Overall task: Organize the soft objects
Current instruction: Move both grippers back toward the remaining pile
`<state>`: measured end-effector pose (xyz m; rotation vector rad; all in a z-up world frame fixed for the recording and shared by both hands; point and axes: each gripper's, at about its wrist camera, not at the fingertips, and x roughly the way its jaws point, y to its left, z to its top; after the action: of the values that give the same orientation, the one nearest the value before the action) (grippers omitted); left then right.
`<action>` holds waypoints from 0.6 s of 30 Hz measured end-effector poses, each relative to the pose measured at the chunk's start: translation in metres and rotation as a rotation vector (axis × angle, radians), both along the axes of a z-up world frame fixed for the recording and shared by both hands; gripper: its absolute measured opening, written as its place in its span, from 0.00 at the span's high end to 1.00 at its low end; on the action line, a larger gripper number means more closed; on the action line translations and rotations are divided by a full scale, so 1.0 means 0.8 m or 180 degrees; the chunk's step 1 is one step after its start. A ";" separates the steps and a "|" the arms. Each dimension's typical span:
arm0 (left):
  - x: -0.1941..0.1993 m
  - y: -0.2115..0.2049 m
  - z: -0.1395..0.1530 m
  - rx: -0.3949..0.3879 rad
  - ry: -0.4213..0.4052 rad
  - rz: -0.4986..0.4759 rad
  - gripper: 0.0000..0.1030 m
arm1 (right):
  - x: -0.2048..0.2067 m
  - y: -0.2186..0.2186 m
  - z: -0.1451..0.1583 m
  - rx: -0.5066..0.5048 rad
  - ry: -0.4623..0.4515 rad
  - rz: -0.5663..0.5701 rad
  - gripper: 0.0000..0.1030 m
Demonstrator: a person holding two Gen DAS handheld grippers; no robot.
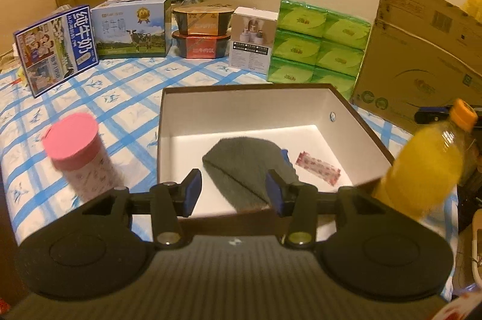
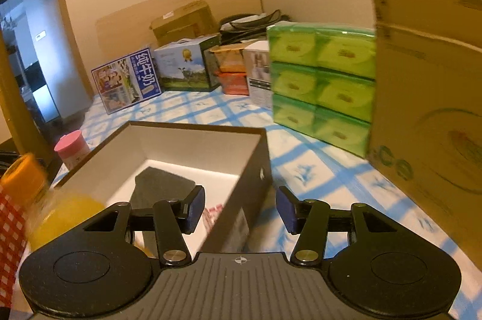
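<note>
An open brown box with a white inside (image 1: 250, 109) stands on the blue-checked cloth. In it lie a folded grey cloth (image 1: 244, 163) and a small pink patterned packet (image 1: 317, 167). My left gripper (image 1: 233, 193) is open and empty, just above the box's near rim, over the grey cloth. In the right wrist view the same box (image 2: 259, 169) holds the grey cloth (image 2: 162, 187) and the pink packet (image 2: 212, 213). My right gripper (image 2: 239, 210) is open and empty, with its fingers on either side of the box's right wall.
A pink-lidded cup (image 1: 78, 151) stands left of the box. A bottle of orange drink (image 1: 427, 163) stands at its right corner. At the back are milk cartons (image 1: 57, 48), stacked food tubs (image 1: 203, 32), a white box (image 1: 253, 41), green tissue packs (image 1: 319, 44) and a cardboard box (image 1: 421, 54).
</note>
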<state>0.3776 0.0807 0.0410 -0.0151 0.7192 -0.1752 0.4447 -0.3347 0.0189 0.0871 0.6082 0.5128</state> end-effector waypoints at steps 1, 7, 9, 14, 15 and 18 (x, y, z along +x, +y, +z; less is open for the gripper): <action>-0.009 0.001 0.000 -0.0013 0.0004 0.0003 0.58 | -0.012 -0.008 0.000 0.0019 -0.0002 -0.0036 0.49; -0.061 0.009 -0.002 -0.0037 0.0040 0.0040 0.58 | -0.081 -0.041 -0.002 0.0264 0.0103 -0.0233 0.49; -0.082 0.010 -0.002 -0.0017 0.0033 0.0055 0.58 | -0.107 -0.047 -0.004 0.0338 0.0134 -0.0289 0.48; -0.136 0.012 -0.002 0.0011 -0.0002 0.0124 0.58 | -0.168 -0.043 -0.004 0.0421 0.0183 -0.0416 0.48; -0.146 0.012 -0.003 0.0011 -0.0005 0.0132 0.58 | -0.180 -0.040 -0.003 0.0446 0.0175 -0.0426 0.48; -0.172 0.009 -0.007 0.0040 -0.0002 0.0148 0.58 | -0.210 -0.026 -0.002 0.0568 0.0173 -0.0439 0.48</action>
<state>0.2400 0.0876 0.0355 -0.0198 0.7187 -0.1263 0.2763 -0.3556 0.0171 0.3108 0.6040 0.4312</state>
